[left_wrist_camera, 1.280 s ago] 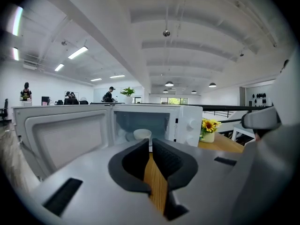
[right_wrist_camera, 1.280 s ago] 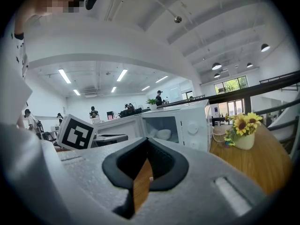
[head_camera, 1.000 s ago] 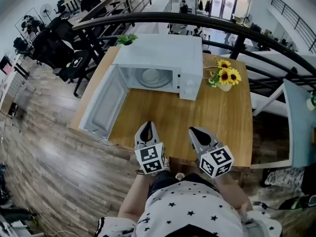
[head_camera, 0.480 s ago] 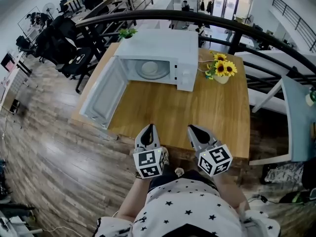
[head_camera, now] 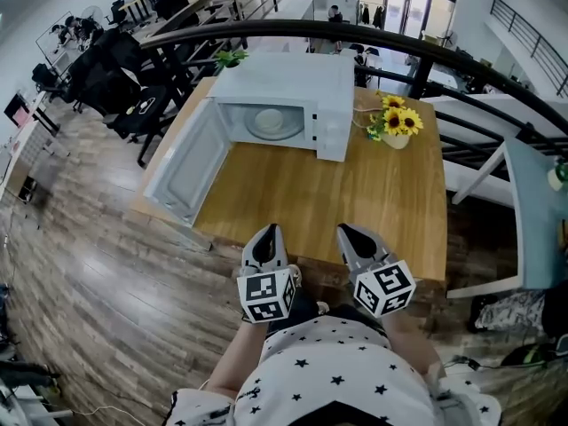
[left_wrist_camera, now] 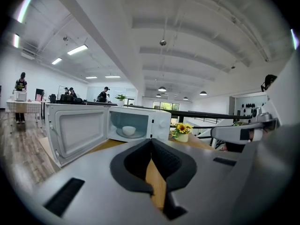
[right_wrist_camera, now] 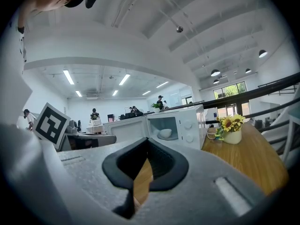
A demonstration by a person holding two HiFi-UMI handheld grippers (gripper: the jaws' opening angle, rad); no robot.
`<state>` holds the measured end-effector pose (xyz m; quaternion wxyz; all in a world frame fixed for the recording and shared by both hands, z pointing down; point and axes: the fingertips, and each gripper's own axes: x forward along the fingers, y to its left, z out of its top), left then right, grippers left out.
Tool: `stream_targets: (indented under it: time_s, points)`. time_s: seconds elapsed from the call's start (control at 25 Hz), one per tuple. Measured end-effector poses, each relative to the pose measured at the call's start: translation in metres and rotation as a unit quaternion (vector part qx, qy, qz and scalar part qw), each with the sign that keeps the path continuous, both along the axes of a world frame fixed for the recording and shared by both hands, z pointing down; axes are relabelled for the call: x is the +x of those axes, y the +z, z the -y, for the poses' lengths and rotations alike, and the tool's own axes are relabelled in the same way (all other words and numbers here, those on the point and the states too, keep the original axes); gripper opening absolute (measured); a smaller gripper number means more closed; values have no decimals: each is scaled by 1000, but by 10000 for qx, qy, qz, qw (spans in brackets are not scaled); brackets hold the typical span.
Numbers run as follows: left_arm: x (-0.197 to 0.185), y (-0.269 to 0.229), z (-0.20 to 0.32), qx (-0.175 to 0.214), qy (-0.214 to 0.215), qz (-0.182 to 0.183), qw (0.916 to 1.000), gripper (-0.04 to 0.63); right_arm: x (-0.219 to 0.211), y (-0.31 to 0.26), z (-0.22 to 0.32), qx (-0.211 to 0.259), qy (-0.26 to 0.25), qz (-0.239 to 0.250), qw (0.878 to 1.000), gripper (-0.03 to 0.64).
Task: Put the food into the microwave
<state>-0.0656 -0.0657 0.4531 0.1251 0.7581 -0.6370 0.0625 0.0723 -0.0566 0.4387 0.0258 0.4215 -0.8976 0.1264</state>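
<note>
Head view: left tongs [head_camera: 264, 231] and right tongs [head_camera: 348, 231] hover at the near edge of the desk [head_camera: 373, 211], facing the open-doored microwave [head_camera: 293, 78] at the far edge.

Left gripper view: the tongs are closed and empty. A white bowl [left_wrist_camera: 129, 130] sits inside the microwave.

Right gripper view: these tongs are also closed on nothing. Sunflowers [right_wrist_camera: 230, 125] stand just right of the microwave.

A wooden desk [head_camera: 373, 202] stands on a grey-brown plank floor [head_camera: 98, 300]. Beyond its far edge a dark curved railing [head_camera: 382, 41] runs across, and behind it lies an open office with glass doors [head_camera: 404, 3]. Black chairs [head_camera: 106, 74] crowd the space off the desk's far left corner. Overhead, the white ribbed ceiling [left_wrist_camera: 187, 36] carries strip lights [left_wrist_camera: 79, 49] and round pendant lamps [left_wrist_camera: 203, 93].
</note>
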Motion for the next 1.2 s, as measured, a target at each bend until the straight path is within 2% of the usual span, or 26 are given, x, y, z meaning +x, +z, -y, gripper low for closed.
stream_targets:
  time_s: [1.2]
  points:
    - [1, -1, 5, -5, 121, -50, 9999, 3, -2, 1, 2, -2, -14, -90, 10000, 5]
